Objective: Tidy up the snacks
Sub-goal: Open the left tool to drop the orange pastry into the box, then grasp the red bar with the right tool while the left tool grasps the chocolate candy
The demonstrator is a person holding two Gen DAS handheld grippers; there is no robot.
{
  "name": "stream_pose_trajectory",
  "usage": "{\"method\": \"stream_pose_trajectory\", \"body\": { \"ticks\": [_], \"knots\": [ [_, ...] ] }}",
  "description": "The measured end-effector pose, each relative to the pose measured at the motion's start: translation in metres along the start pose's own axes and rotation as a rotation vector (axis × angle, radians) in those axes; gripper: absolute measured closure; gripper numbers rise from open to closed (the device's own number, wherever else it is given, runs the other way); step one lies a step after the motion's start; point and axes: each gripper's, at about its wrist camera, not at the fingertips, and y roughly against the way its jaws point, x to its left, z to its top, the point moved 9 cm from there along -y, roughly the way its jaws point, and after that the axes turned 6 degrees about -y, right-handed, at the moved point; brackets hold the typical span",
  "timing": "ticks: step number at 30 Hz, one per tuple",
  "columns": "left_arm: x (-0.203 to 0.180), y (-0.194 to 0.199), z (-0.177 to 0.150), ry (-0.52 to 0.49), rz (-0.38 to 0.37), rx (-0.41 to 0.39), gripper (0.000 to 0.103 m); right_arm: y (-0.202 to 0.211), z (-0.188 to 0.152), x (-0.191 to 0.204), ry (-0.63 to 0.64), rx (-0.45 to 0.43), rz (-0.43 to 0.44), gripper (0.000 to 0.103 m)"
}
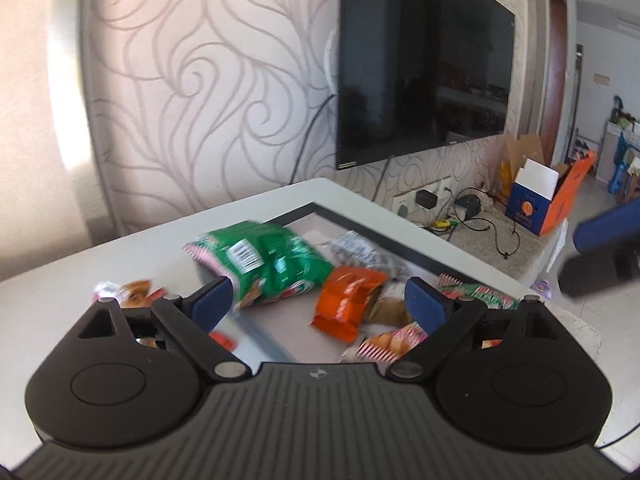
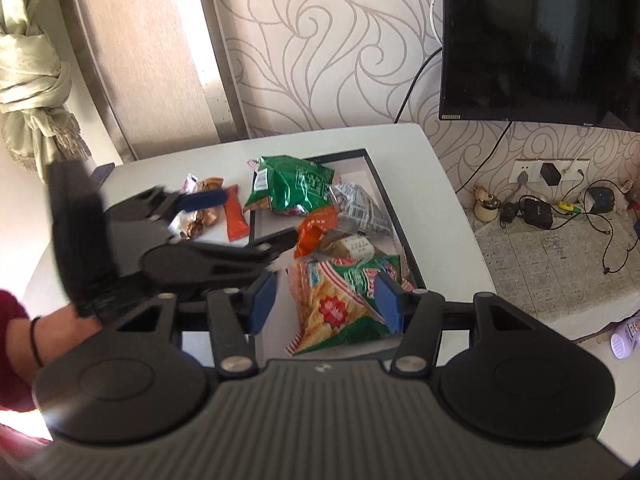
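A black-framed tray (image 2: 385,192) on the white table (image 2: 436,200) holds a green bag (image 2: 292,188), a grey patterned packet (image 2: 360,210), an orange packet (image 2: 316,228), a brown packet (image 2: 352,246) and a green-and-yellow striped bag (image 2: 340,308). My right gripper (image 2: 326,300) hovers open over that striped bag, pads apart from it. My left gripper (image 1: 318,304) stands wide open and empty above the tray's near left side, with the orange packet (image 1: 348,304) and green bag (image 1: 272,264) beyond its fingertips. Small wrappers (image 2: 198,216) and a red-orange stick packet (image 2: 235,220) lie on the table left of the tray.
A dark TV (image 1: 420,68) hangs on the patterned wall behind the table. A low counter (image 2: 560,256) to the right carries cables, chargers and a blue-and-orange box (image 1: 536,208). A knotted curtain (image 2: 32,80) hangs at left. A person's hand with a red sleeve (image 2: 16,320) holds the left gripper.
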Motion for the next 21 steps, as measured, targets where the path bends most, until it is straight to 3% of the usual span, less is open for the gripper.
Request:
{"method": "stream_pose_trajectory", "body": {
  "ticks": [4,7,10,21],
  "knots": [
    [0.028,0.025,-0.024,0.032,0.053,0.031,0.008,-0.021,0.012,0.028,0.046,0.013,0.076,0.046],
    [0.049,0.042,-0.042,0.024,0.108,0.059,0.008,-0.049,0.017,0.072,0.15,0.042,0.171,0.047],
    [0.067,0.056,-0.054,0.024,0.158,0.079,0.008,-0.087,0.021,0.112,0.27,0.084,0.224,0.065],
    [0.111,0.106,-0.081,0.043,0.292,0.123,0.008,-0.229,0.039,0.15,0.406,0.23,0.096,0.072]
  ]
}}
